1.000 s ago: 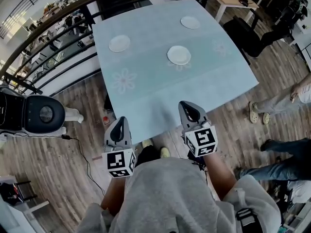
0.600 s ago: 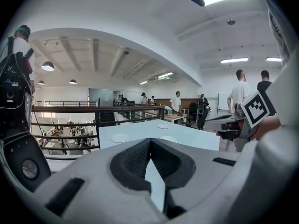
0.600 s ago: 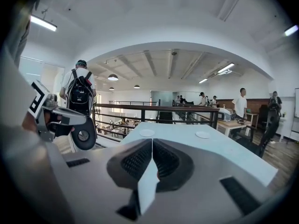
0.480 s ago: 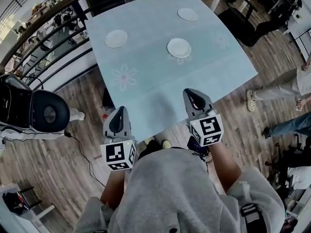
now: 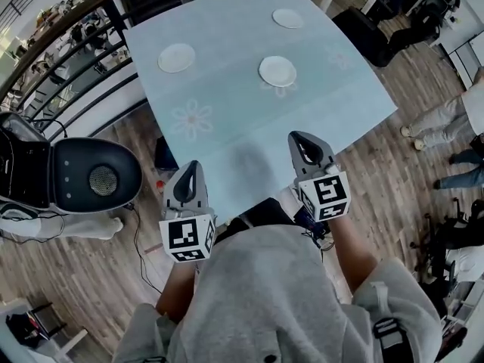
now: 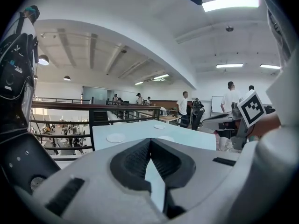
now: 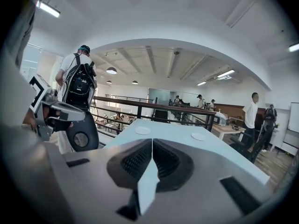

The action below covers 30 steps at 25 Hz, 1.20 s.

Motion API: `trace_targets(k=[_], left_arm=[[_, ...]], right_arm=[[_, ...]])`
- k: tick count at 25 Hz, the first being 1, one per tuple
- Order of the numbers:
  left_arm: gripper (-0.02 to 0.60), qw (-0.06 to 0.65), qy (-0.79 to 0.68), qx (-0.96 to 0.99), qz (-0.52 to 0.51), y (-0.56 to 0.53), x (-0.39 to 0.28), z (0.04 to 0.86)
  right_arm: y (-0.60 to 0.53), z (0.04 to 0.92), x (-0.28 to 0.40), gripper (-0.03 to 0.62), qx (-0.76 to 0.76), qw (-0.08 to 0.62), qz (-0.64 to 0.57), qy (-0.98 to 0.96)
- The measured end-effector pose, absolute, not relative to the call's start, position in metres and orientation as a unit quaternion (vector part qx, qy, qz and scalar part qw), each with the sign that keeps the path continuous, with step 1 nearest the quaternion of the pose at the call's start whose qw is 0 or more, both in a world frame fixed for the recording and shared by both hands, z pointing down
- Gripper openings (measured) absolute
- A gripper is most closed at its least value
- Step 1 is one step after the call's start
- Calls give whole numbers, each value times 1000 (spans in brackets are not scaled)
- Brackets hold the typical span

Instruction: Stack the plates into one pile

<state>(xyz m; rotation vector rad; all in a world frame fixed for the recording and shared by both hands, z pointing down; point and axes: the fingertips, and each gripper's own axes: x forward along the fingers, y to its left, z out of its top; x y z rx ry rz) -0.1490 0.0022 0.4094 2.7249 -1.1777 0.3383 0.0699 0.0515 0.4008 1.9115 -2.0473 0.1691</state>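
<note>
Three small, round, white plates lie flat and well apart on the pale blue desk (image 5: 227, 127): left plate (image 5: 176, 57), middle plate (image 5: 277, 71), far plate (image 5: 287, 18). My left hand-held gripper (image 5: 189, 175) and right hand-held gripper (image 5: 302, 145) hover at its near edge, both clenched on nothing.

I count three white plates on the one worktop (image 5: 227, 134): the left plate (image 5: 176, 57), the middle plate (image 5: 277, 71) and the far plate (image 5: 287, 18). There are two grippers, the left gripper (image 5: 187, 181) and the right gripper (image 5: 305, 148). Beside the worktop stands one round black machine (image 5: 94, 178).
</note>
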Motion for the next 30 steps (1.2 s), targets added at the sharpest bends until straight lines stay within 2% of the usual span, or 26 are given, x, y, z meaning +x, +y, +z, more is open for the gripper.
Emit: trace_targets(k=[6,22,26,30], left_arm=[[17,80,-382,914,112,-17,-117,405],[16,93,-378,908,155,-82,-93,420],[16,98,-382,902,178,-98,-92,432],[16,104,-391,893,197,-111,-96,438]], right_arm=[[35,401,107,28,686,172,67,-704],[-43,423,151,31,671,201,93,-708],[-66,442,160,77,656,222,104,-714],[-87,451,167,78,646,238,104,-718]])
